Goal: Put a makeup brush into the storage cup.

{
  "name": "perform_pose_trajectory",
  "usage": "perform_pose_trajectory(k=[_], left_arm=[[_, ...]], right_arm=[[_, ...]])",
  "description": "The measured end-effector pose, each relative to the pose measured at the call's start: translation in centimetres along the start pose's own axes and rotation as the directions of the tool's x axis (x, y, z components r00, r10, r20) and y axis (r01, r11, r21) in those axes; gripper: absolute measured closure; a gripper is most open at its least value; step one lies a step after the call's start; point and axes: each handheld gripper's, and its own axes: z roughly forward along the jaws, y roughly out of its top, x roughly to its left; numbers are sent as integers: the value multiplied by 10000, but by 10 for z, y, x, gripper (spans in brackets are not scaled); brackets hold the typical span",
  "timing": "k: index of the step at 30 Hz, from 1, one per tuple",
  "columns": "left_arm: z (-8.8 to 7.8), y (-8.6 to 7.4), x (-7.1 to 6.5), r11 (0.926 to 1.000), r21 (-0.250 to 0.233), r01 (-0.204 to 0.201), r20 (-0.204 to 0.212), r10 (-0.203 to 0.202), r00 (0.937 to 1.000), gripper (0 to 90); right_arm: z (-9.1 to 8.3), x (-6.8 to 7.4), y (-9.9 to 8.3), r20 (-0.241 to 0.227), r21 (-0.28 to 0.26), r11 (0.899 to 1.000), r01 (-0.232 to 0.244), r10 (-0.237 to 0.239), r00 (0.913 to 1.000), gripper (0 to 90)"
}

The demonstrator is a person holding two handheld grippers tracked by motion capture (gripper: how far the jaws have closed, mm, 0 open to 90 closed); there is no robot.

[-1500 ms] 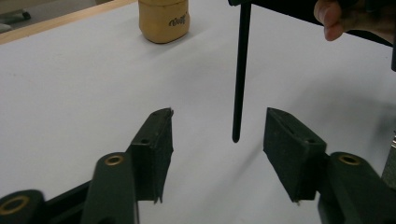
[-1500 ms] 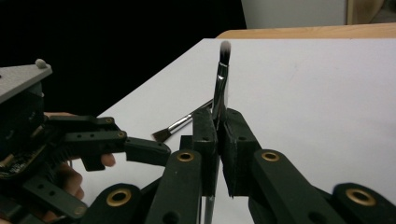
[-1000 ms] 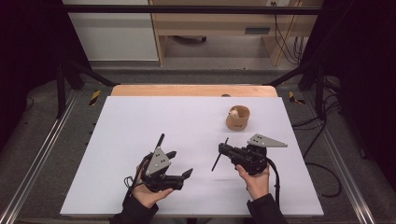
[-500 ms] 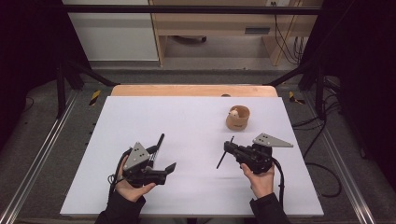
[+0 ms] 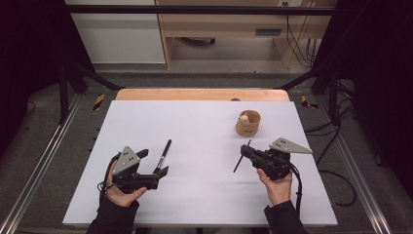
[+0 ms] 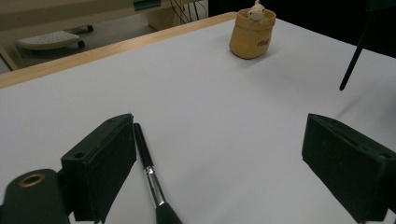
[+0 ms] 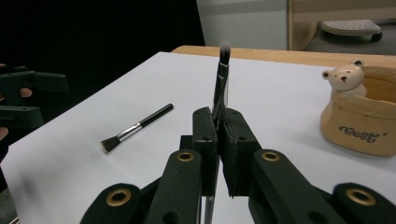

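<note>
Right claw [image 7: 218, 122], brush [image 7: 220, 79] handle hidden

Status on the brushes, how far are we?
Nothing is in the bear cup yet. Right gripper is shut on one brush. Left gripper has just been opening; the second brush lies loose on the table. Probably both still go in.

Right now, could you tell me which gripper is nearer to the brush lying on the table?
Left. The left gripper stands open with the lying brush beside one jaw. The right gripper, shut on another brush, is well across the table.
</note>
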Motion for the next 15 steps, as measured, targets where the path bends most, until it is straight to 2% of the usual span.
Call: perform_pose_trajectory(k=[15], left_arm=[[-16, -6, 25, 9997, -234, 85, -414, -94, 9991, 95]], right_arm=[[-8, -7, 4, 396, -138, 9999, 83, -78, 9992, 852]])
